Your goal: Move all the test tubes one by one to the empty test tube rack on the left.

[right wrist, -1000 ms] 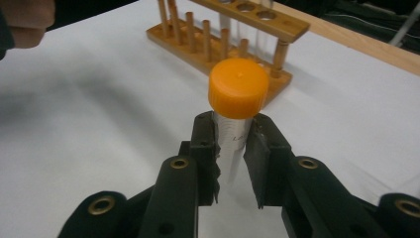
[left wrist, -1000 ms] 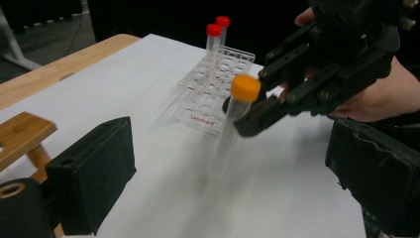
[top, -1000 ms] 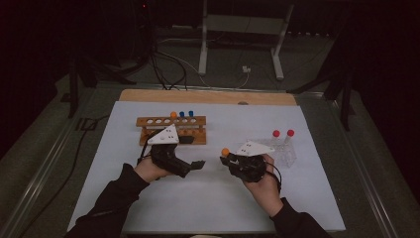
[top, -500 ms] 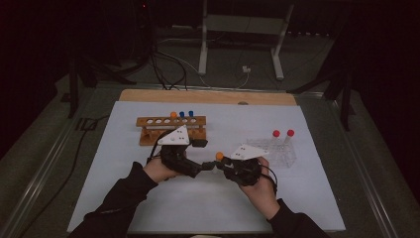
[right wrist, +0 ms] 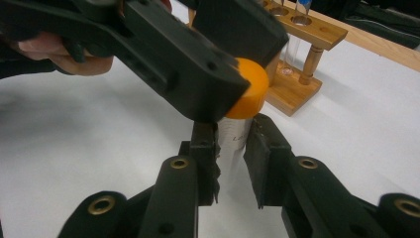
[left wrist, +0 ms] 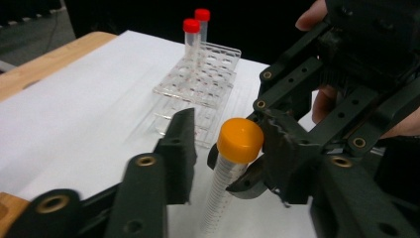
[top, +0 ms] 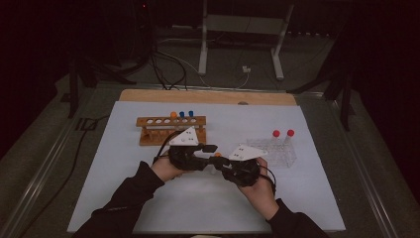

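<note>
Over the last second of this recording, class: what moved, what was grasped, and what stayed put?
The left gripper slid toward the right gripper, and its jaws have just been closing around the orange cap of the tube the right gripper holds. The right gripper stayed clamped on the tube; the wooden rack and clear rack are unmoved.

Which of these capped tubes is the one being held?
The orange-capped tube between the two grippers; the red-capped tubes stand in the clear rack.
</note>
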